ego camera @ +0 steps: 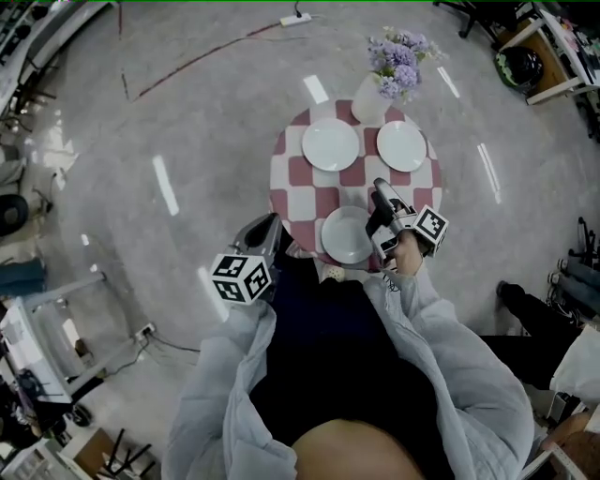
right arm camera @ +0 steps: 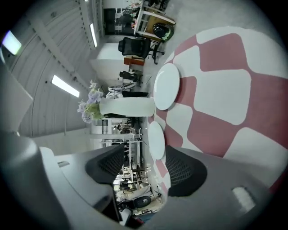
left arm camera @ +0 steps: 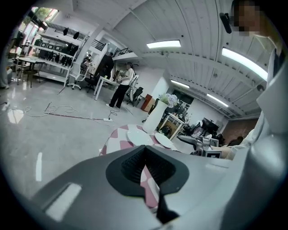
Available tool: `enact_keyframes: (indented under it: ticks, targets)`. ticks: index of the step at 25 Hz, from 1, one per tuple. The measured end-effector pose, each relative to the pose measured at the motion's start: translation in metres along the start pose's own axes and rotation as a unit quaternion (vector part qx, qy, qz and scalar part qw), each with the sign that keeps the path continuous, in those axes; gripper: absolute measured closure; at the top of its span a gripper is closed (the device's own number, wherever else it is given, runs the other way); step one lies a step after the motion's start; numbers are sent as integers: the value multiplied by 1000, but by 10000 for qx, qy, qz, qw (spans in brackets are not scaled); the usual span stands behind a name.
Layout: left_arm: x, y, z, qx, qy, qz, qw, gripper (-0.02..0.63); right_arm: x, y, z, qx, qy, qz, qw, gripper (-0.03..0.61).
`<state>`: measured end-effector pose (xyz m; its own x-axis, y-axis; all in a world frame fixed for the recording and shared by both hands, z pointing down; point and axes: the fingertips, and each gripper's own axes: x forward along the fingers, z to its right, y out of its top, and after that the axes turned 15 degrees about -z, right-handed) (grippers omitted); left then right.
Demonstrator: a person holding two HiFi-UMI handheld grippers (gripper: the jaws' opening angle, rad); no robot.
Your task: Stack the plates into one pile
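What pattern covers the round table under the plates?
Red-and-white checks on the tablecloth; the head view shows it best.

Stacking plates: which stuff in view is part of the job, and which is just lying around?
Job:
- near plate
- far left plate
- far right plate
- table that they sit on

Lying about:
- vase of flowers at the table's far edge
- power strip on the floor

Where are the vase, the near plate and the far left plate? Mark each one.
vase [ego camera: 368, 105]: head view, middle of its white body.
near plate [ego camera: 347, 234]: head view, its centre.
far left plate [ego camera: 330, 144]: head view, its centre.
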<state>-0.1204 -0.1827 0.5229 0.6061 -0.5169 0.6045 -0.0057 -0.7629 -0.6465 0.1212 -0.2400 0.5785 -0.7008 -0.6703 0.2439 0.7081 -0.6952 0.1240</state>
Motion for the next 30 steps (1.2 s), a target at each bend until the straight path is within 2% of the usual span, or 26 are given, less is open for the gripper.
enact_keyframes:
  ticks: [12,18,21,26,30]
  targets:
    - [39,38,-48,-16,-210,-351,9992,603,54,20,25,209,-436,-195,9986,281]
    - [60,71,-78,-61,-362,-456,9983,603,77,26,37,376,-634,-174,9971,281]
    - [66,86,-85,-80,-479,-483,9976,603,89,28,30,289,-683,-188,9971,290]
    - [78,91,-97,-241,-606,-597,9961,603,99,31,26,215,-849,-209,9959,330]
    - [84,88,-101,-348,-694,-648,9949,603,99,27,39,183,-1339,-117,9908,430]
